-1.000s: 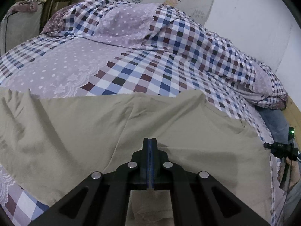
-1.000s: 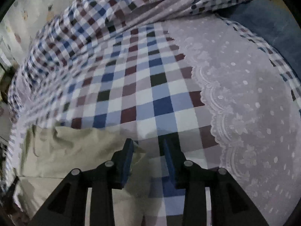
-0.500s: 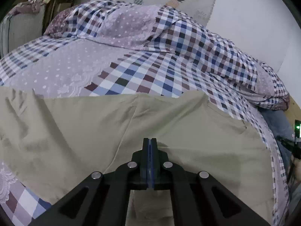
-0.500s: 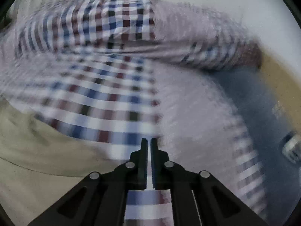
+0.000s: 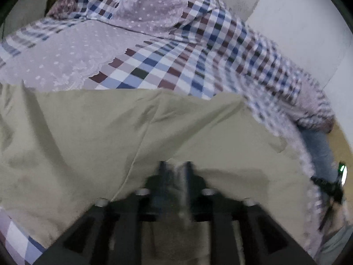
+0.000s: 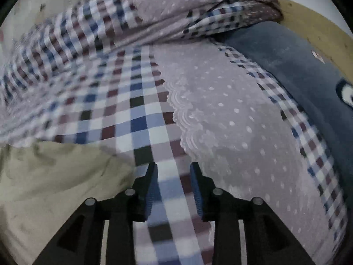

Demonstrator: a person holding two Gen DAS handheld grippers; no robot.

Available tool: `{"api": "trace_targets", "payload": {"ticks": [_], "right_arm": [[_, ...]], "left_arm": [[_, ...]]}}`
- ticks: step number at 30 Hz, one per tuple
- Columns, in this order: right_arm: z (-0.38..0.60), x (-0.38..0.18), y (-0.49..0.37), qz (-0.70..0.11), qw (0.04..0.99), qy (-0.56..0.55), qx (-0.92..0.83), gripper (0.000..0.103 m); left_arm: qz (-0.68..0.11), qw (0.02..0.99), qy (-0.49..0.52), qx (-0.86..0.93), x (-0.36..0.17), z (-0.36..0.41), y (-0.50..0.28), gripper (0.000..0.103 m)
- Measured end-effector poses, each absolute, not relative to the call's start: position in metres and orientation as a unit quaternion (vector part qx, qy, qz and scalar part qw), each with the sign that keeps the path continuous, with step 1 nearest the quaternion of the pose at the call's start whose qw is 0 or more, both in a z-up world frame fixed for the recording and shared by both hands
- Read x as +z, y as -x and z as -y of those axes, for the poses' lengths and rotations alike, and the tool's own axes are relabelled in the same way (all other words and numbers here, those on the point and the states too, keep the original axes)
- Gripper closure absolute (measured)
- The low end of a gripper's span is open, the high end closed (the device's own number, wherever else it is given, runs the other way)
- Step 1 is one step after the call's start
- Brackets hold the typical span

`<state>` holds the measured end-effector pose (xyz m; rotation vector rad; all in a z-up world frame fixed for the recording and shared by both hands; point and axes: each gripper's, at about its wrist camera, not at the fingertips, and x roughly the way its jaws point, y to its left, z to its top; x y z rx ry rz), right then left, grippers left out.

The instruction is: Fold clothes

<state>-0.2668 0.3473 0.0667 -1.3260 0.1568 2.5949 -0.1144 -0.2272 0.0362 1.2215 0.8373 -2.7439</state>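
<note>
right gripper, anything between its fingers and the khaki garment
Only bare checked bedsheet, seen in the right wrist view. The open right gripper holds nothing, and the khaki garment lies off to its left.

A checked bedspread (image 5: 167, 66) covers the bed beside a white wall (image 5: 297, 33).

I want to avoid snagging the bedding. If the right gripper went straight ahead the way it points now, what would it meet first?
Most likely the checked blue, maroon and white bedspread: the open right gripper points at it, with nothing between. The khaki cloth garment lies off to its left. Depth is hard to judge.
</note>
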Motion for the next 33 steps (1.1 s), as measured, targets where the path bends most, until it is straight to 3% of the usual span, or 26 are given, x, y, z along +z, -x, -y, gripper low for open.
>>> {"api": "trace_targets", "payload": {"ticks": [1,6,8,11,12,15,21,24,25,26,27,28,29,33], "right_arm": [[-0.347,0.071,0.257,-0.057,0.098,0.452,0.885,0.068],[-0.33,0.071,0.177,-0.097,0.002,0.48,0.872,0.064],[-0.333,0.055,0.147,-0.142,-0.04,0.506,0.85,0.063],[-0.323,0.044,0.11,-0.132,-0.063,0.512,0.846,0.063],[-0.318,0.041,0.098,-0.12,-0.068,0.509,0.85,0.063],[-0.306,0.04,0.075,-0.093,-0.083,0.476,0.87,0.063],[-0.266,0.042,0.063,0.002,-0.114,0.444,0.889,0.063],[-0.272,0.037,0.065,0.001,-0.099,0.45,0.887,0.064],[-0.274,0.035,0.066,0.001,-0.094,0.452,0.887,0.065],[-0.277,0.033,0.067,0.0,-0.089,0.455,0.886,0.066],[-0.279,0.031,0.068,-0.001,-0.084,0.457,0.886,0.07],[-0.281,0.029,0.069,-0.002,-0.078,0.459,0.885,0.079],[-0.284,0.027,0.07,-0.003,-0.073,0.461,0.884,0.097],[-0.294,0.02,0.074,-0.006,-0.052,0.469,0.882,0.096]], "left_arm": [[-0.277,0.009,-0.383,-0.881,0.04,0.23,0.112,0.021],[-0.33,-0.01,-0.37,-0.868,0.061,0.254,0.101,0.021],[-0.337,-0.008,-0.372,-0.865,0.066,0.261,0.096,0.021],[-0.319,-0.005,-0.402,-0.858,0.067,0.258,0.093,0.022],[-0.308,-0.004,-0.414,-0.857,0.066,0.254,0.091,0.026],[-0.286,-0.004,-0.457,-0.842,0.058,0.235,0.081,0.051],[-0.267,-0.011,-0.497,-0.826,0.041,0.201,0.07,0.052],[-0.277,-0.005,-0.486,-0.829,0.038,0.204,0.075,0.053],[-0.273,0.002,-0.481,-0.833,0.039,0.203,0.076,0.059],[-0.268,0.009,-0.476,-0.838,0.041,0.203,0.076,0.073],[-0.264,0.012,-0.471,-0.842,0.042,0.203,0.075,0.091],[-0.257,0.018,-0.463,-0.848,0.044,0.201,0.074,0.092],[-0.249,0.025,-0.455,-0.855,0.046,0.199,0.072,0.094],[-0.205,0.042,-0.458,-0.864,0.043,0.19,0.073,0.093]]}}
